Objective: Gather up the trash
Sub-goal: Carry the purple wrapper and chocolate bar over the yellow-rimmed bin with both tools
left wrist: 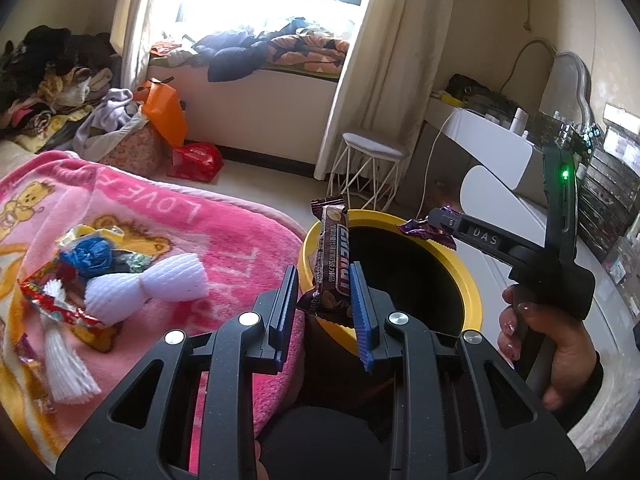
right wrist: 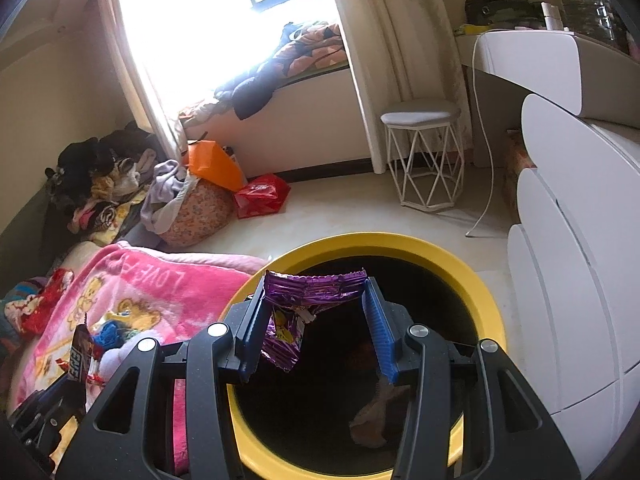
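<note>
A yellow-rimmed black bin (left wrist: 470,276) stands beside the bed; it fills the lower right wrist view (right wrist: 492,312). My left gripper (left wrist: 324,280) holds a brown candy bar wrapper (left wrist: 332,256) upright at the bin's near rim, the wrapper resting against the right finger with a gap at the left finger. My right gripper (right wrist: 316,304) is over the bin mouth with a crumpled purple wrapper (right wrist: 304,304) between its spread fingers, hanging from the left finger. In the left wrist view the right gripper (left wrist: 432,222) shows over the far rim.
A pile of trash lies on the pink blanket (left wrist: 160,216): white foam nets (left wrist: 148,284), a blue wad (left wrist: 90,256), red foil wrappers (left wrist: 52,300). A white stool (right wrist: 424,152), a white dresser (right wrist: 580,264) and a red bag (right wrist: 262,196) stand around the floor.
</note>
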Available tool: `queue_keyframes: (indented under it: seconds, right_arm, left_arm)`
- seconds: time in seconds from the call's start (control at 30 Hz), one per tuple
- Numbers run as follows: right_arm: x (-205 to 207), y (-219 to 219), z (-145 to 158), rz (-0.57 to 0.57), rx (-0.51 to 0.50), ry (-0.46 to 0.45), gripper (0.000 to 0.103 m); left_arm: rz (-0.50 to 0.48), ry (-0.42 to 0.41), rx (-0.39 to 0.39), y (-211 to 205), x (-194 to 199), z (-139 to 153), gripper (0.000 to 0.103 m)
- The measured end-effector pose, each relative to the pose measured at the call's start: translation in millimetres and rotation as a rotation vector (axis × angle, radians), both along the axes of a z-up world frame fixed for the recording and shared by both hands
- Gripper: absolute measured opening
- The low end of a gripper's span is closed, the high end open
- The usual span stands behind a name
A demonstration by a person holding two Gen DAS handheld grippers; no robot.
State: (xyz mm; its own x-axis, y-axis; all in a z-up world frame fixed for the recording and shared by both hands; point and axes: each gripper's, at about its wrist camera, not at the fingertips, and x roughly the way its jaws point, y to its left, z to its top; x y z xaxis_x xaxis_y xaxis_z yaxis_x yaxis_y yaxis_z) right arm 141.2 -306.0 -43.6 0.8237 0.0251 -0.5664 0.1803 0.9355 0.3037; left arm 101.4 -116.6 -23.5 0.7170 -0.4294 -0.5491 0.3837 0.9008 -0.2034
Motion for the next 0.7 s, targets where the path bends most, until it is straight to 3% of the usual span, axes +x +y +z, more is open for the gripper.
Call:
queue_keyframes:
  seconds: [0.7]
  right_arm:
    - [4.9,-35.0,-17.2,-0.063,0.001,0.057,0.045]
  left_arm:
    - [-0.068,0.064,0.003,-44.5,26.4,-23.2,0.02]
